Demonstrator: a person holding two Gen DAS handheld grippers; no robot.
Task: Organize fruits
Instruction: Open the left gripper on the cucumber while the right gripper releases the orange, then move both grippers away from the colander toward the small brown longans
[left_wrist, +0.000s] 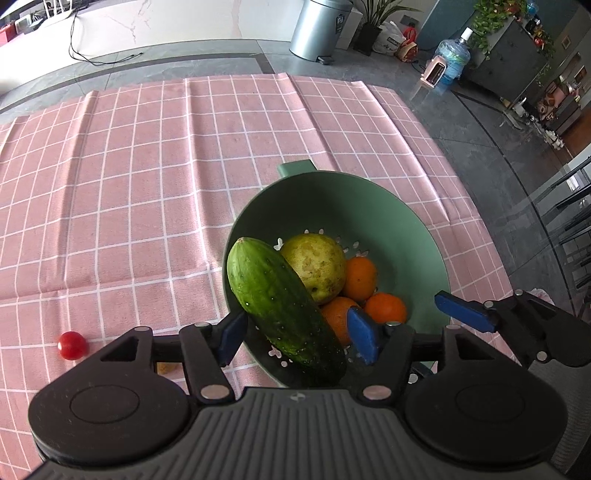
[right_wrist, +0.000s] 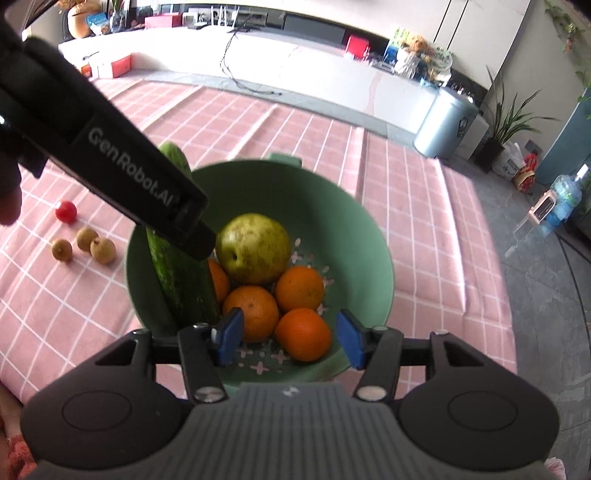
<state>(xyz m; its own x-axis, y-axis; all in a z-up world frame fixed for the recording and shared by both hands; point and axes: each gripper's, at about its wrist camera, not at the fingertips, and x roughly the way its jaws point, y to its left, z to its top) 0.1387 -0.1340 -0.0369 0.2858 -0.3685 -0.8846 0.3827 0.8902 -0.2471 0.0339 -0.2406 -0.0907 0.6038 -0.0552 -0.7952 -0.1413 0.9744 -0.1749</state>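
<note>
A green colander (left_wrist: 369, 206) (right_wrist: 332, 206) on the pink checked cloth holds a yellow-green pear (left_wrist: 314, 266) (right_wrist: 253, 253) and three oranges (right_wrist: 299, 288). A cucumber (left_wrist: 284, 310) (right_wrist: 184, 284) leans on the colander's left rim, between the open fingers of my left gripper (left_wrist: 295, 338). The jaws stand apart and do not press it. My right gripper (right_wrist: 288, 338) is open and empty above the colander's near edge, over an orange (right_wrist: 303, 334). The left gripper's body (right_wrist: 110, 155) crosses the right wrist view.
A cherry tomato (left_wrist: 72, 345) (right_wrist: 66, 211) and three small brown longans (right_wrist: 86, 245) lie on the cloth left of the colander. Beyond the table are a metal bin (left_wrist: 317, 29), potted plants and a water bottle (left_wrist: 452, 59).
</note>
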